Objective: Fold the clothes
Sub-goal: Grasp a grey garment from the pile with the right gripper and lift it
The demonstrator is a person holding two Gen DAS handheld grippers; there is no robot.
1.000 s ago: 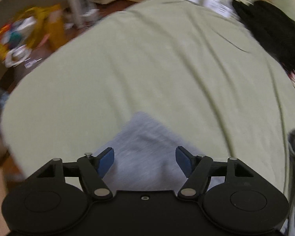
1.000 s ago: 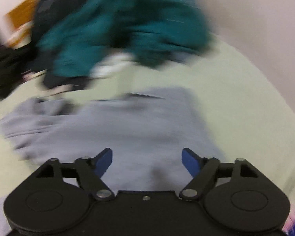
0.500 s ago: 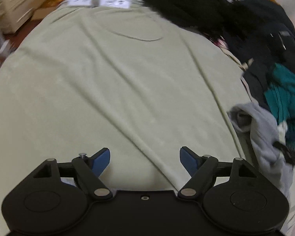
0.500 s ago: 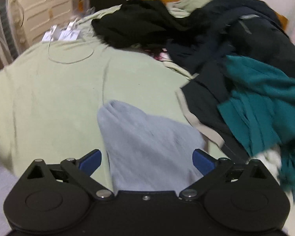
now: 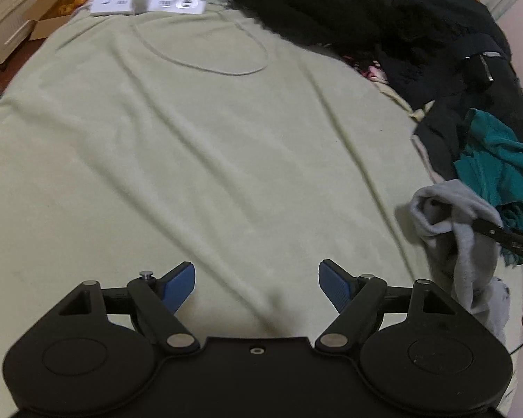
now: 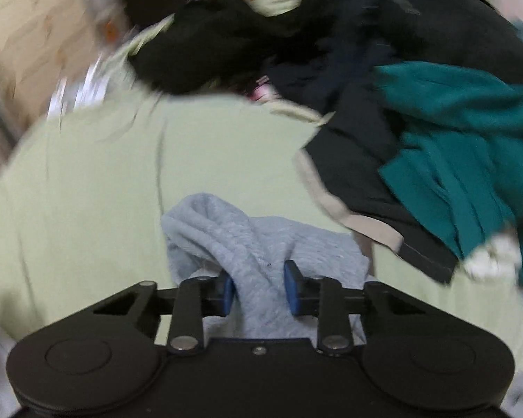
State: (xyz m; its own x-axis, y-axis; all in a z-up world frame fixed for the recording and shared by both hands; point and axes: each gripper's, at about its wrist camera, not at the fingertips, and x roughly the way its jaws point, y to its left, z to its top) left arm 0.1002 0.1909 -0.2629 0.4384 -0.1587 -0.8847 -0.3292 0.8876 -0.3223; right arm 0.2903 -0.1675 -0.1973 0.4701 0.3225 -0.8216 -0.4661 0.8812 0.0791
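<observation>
The right gripper (image 6: 258,287) is closing on a bunch of the grey top (image 6: 261,240), beside the clothes pile (image 6: 436,122) on the bed (image 5: 191,156), so pinch tight before lifting; the left gripper (image 5: 256,285) is open and empty.

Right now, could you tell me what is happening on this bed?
A person is sorting laundry with two handheld grippers. The right gripper is closing on a bunched fold of the grey garment beside the clothes pile. The left gripper hangs open over the bare green blanket, holding nothing.
</observation>
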